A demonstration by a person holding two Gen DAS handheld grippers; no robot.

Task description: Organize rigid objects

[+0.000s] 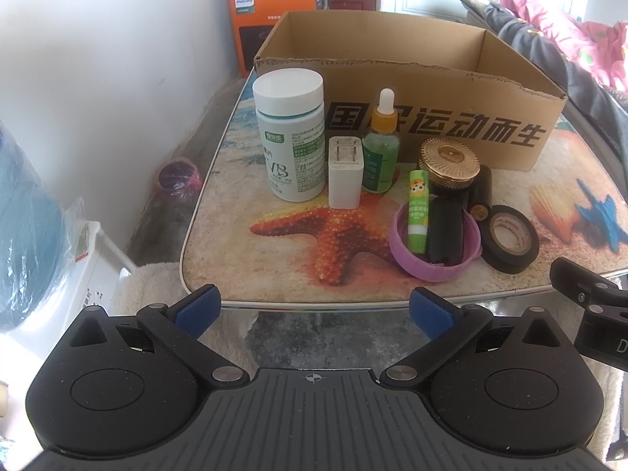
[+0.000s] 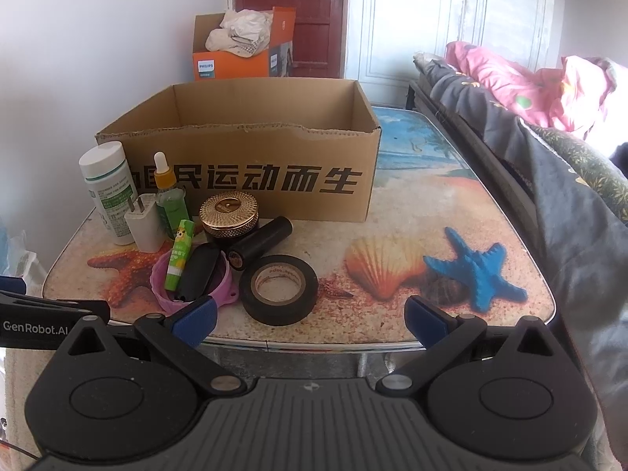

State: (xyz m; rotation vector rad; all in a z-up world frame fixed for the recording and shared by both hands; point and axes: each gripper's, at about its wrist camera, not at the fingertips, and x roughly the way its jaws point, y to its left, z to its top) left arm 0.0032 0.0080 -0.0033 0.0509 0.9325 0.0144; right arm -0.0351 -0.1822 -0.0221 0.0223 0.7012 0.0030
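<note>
An open cardboard box (image 1: 431, 125) (image 2: 251, 180) stands at the back of the table, nothing visible inside. In front of it stand a white pill bottle (image 1: 290, 133) (image 2: 108, 192), a white charger plug (image 1: 345, 172) (image 2: 145, 221), a green dropper bottle (image 1: 381, 143) (image 2: 168, 200) and a gold-lidded jar (image 1: 449, 163) (image 2: 229, 212). A purple cap (image 1: 433, 251) (image 2: 172, 290) holds a green lip balm (image 1: 417, 212) (image 2: 179, 259) and a black object (image 1: 445, 231) (image 2: 198, 271). A black cylinder (image 2: 261, 241) and a black tape roll (image 1: 510, 239) (image 2: 278, 288) lie beside it. My left gripper (image 1: 314, 312) and right gripper (image 2: 310, 320) hover open at the table's front edge, holding nothing.
The table (image 2: 392, 235) has a beach print. A bed with pink and dark bedding (image 2: 530, 117) runs along the right. An orange Philips box (image 2: 243, 59) sits behind. At the left are a white wall, a purple bin (image 1: 178, 176) on the floor and a bagged blue item (image 1: 27, 227).
</note>
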